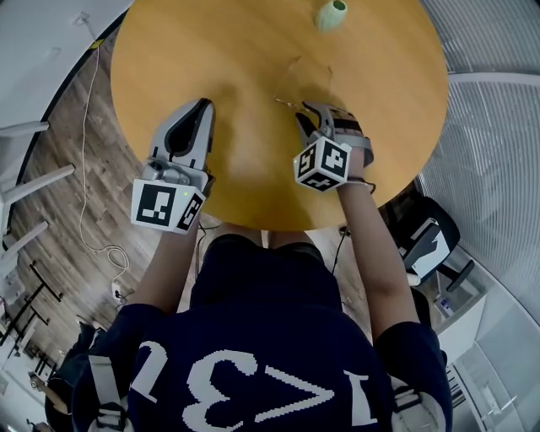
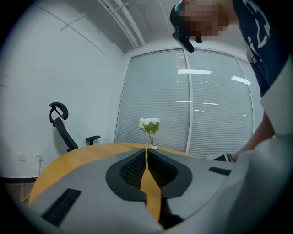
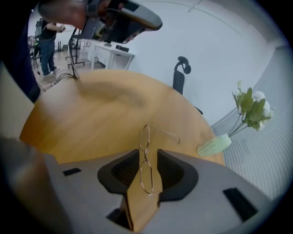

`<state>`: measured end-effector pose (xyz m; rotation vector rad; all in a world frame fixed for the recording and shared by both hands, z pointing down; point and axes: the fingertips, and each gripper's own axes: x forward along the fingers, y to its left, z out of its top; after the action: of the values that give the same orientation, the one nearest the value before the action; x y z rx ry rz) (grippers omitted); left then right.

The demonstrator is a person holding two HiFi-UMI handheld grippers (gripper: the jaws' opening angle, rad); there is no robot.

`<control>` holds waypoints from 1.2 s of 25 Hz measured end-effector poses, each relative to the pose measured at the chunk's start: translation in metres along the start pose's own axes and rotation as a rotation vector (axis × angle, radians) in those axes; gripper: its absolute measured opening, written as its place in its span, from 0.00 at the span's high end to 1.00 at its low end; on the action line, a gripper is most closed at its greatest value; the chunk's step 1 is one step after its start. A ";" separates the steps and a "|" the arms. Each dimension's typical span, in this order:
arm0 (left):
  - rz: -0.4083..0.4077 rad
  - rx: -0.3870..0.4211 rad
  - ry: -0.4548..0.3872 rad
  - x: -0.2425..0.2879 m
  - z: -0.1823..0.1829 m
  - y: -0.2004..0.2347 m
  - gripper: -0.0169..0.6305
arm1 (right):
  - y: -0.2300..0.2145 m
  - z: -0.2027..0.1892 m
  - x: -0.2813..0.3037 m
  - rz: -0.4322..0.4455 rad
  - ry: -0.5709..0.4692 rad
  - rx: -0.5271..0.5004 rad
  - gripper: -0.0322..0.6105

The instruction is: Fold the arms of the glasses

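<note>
Count: one round table (image 1: 253, 51), one pair of glasses (image 3: 145, 160) with two lenses, and one green vase (image 1: 331, 15) holding one bunch of flowers (image 3: 254, 107); blooms too small to count. Two grippers, the left gripper (image 1: 205, 103) and the right gripper (image 1: 305, 111), with two marker cubes, the left cube (image 1: 167, 205) and the right cube (image 1: 321, 164). Two people, the wearer (image 1: 253, 337) and a bystander (image 3: 46, 39) far back, plus one office chair (image 3: 180, 75) and one white desk (image 3: 112, 55).

Overhead and two low views, shared table (image 1: 253, 51)
</note>
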<state>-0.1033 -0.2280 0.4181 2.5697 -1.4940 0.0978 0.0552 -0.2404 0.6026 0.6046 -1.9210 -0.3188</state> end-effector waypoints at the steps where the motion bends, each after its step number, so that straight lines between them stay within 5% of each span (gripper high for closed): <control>1: 0.000 -0.002 0.002 0.000 -0.001 0.001 0.93 | 0.002 -0.001 0.004 -0.002 0.020 -0.032 0.73; 11: 0.021 -0.010 0.012 -0.005 -0.008 0.008 0.93 | 0.004 -0.004 0.016 -0.029 0.072 -0.124 0.86; 20: 0.016 0.001 -0.013 -0.005 0.003 -0.002 0.93 | -0.013 0.009 -0.024 -0.069 -0.039 -0.125 0.89; 30: -0.151 -0.002 -0.017 0.003 0.031 -0.031 0.93 | -0.031 0.043 -0.118 0.081 -0.220 -0.075 0.89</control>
<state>-0.0758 -0.2206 0.3840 2.6768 -1.2990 0.0553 0.0628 -0.2046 0.4782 0.4563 -2.1281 -0.4176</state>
